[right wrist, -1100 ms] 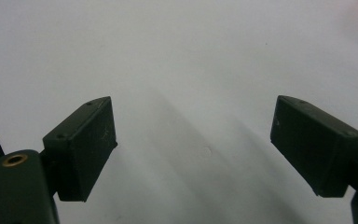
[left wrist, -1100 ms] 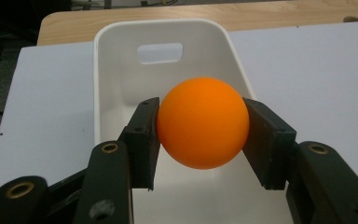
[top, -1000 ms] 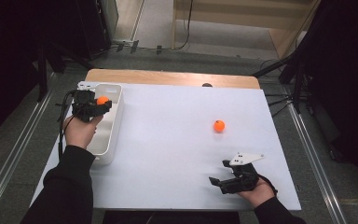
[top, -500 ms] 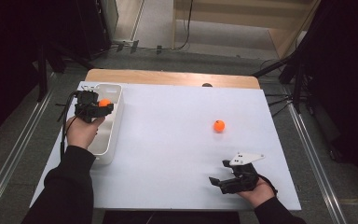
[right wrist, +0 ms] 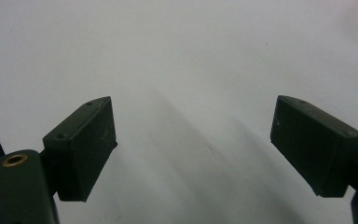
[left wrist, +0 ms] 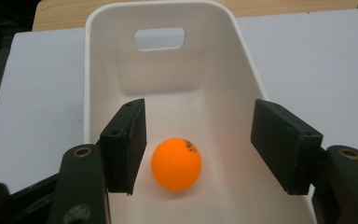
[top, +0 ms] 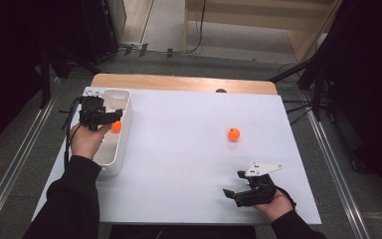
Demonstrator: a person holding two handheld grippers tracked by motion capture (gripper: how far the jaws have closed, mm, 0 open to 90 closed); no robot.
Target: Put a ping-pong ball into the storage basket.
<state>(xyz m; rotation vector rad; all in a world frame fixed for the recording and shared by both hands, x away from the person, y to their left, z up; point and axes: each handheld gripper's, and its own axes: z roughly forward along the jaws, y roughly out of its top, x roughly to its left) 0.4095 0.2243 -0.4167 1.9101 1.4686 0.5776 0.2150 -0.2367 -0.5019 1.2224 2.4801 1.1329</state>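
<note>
A white table [top: 179, 164] bears a white bin [top: 110, 152] and an orange ball [top: 234, 134].

You see an orange ping-pong ball [left wrist: 175, 164] with a small dark mark in your white bin [left wrist: 168, 84]. A second orange ball [top: 234, 134] sits on the white table [top: 189, 164]; your tongs [left wrist: 200, 144] are black.

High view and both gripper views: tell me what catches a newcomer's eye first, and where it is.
The bright orange ball stands out first: it lies in the white bin at the table's left edge, between the jaws of the left tool, which have just been opening and no longer press it. A second orange ball sits alone on the white table, right of centre. The right tool rests open near the front right corner.
</note>
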